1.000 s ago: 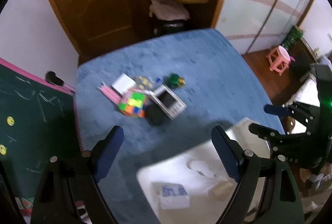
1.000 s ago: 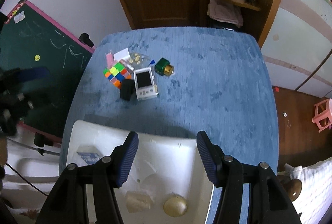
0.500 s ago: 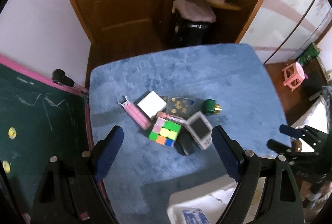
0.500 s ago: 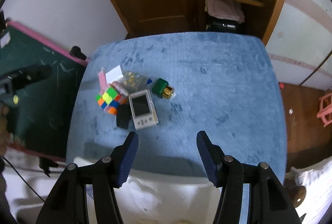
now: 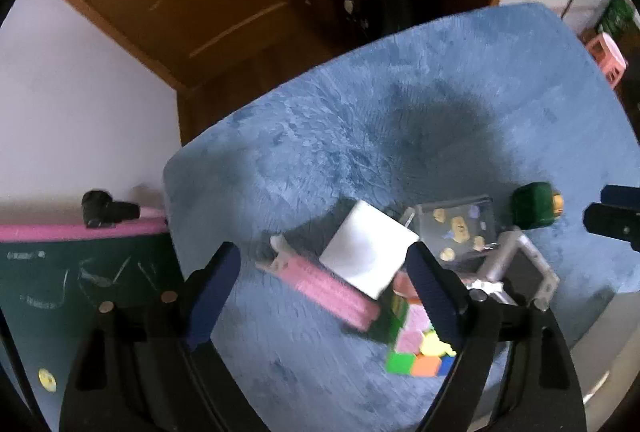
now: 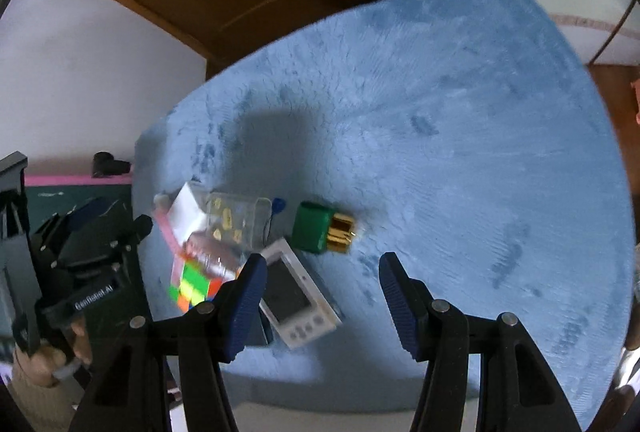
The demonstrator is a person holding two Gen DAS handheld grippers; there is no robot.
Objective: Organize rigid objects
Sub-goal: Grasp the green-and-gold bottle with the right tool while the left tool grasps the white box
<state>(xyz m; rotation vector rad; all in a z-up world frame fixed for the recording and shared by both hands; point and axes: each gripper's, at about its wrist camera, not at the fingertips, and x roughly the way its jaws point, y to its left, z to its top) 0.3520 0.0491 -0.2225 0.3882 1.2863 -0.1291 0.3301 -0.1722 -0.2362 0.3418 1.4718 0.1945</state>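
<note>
Both tools hang over a table covered in plush blue fabric (image 6: 460, 135), fingers spread and gripping nothing. The left gripper (image 5: 320, 292) frames a flat white square box (image 5: 366, 252) lying across a long pink ridged case (image 5: 324, 288). The right gripper (image 6: 322, 296) sits above a white handheld game console with a dark screen (image 6: 298, 300) and a green block with a gold end (image 6: 320, 228). All cluster near the cloth's left edge, with a multicoloured puzzle cube (image 6: 194, 282) and a clear plastic box of what look like small yellow pieces (image 6: 236, 222), though blur hides detail.
</note>
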